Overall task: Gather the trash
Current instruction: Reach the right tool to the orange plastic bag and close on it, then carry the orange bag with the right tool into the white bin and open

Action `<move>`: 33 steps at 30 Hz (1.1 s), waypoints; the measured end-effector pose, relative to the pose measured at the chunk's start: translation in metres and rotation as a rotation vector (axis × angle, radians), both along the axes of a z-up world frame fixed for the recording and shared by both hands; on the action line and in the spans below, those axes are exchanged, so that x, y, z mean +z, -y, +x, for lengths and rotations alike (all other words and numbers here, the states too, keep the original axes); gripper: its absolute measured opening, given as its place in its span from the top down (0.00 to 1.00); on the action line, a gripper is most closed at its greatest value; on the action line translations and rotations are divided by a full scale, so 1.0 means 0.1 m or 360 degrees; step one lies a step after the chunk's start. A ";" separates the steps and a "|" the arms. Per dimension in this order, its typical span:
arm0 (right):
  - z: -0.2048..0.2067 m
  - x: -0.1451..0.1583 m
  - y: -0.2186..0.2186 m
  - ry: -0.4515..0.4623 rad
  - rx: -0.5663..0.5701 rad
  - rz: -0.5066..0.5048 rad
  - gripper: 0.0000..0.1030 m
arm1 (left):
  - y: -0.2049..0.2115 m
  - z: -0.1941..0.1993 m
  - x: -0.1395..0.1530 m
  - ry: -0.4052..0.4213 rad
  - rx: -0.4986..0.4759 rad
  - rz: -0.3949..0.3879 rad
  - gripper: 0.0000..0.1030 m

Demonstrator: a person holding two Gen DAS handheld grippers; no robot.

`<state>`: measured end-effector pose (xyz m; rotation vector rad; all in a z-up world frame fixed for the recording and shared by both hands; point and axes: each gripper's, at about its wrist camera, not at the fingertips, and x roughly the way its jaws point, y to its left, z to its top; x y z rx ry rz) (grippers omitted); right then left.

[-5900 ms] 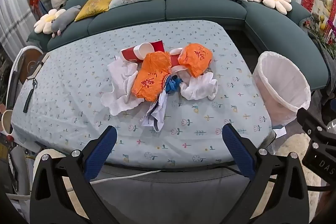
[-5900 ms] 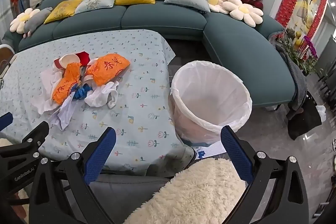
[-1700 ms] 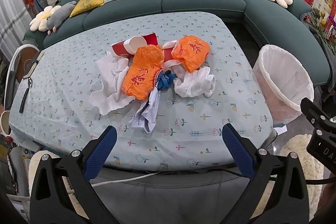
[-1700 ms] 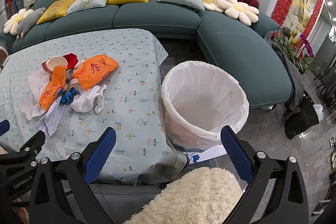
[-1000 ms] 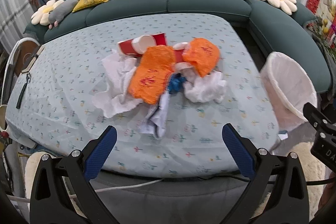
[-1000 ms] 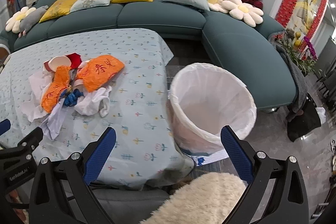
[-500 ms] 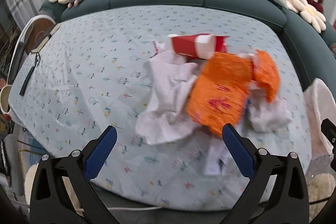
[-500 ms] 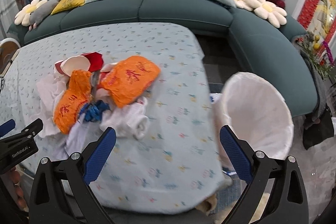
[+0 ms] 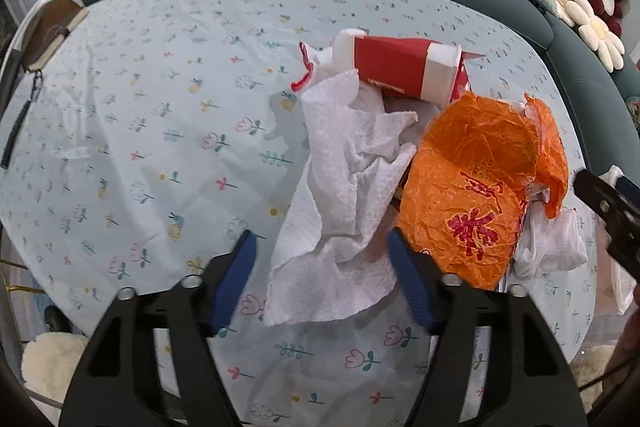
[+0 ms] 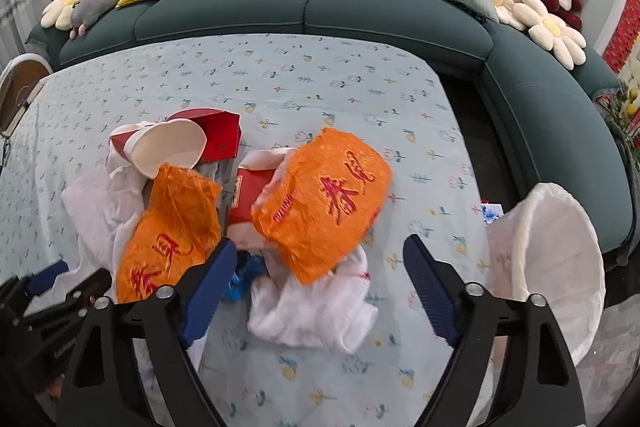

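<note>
A trash pile lies on the table. In the left wrist view, a crumpled white paper towel [image 9: 344, 183] sits beside an orange wrapper [image 9: 476, 183] and a red and white cup [image 9: 400, 71]. My left gripper [image 9: 320, 275] is open, its fingers straddling the towel's near end. In the right wrist view, my right gripper [image 10: 320, 279] is open over a white tissue [image 10: 316, 311], below a second orange wrapper [image 10: 328, 199]. A white-lined bin [image 10: 556, 267] stands off the table's right edge.
The table wears a pale blue flowered cloth [image 9: 160, 107]. A teal sofa [image 10: 280, 3] with cushions and plush toys curves behind and to the right. A dark strap and a book [image 9: 44, 47] lie at the table's far left edge.
Both grippers have moved forward and down onto the trash pile. The left fingers have narrowed around the paper towel. The bin has slid to the right edge of the right wrist view.
</note>
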<state>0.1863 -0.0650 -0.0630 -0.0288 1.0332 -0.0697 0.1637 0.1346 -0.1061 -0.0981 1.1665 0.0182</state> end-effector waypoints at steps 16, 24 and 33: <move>0.25 -0.32 0.05 -0.0098 0.0012 0.0093 0.74 | -0.08 -0.07 0.12 0.0043 -0.0027 -0.0143 0.99; 0.09 -0.11 0.13 -0.0020 0.0044 0.0141 0.98 | 0.01 -0.20 0.41 0.0134 -0.0049 -0.0143 0.99; -0.22 0.36 0.42 0.0146 0.0009 0.0173 1.00 | 0.31 -0.37 0.84 0.0266 -0.0142 -0.0161 0.99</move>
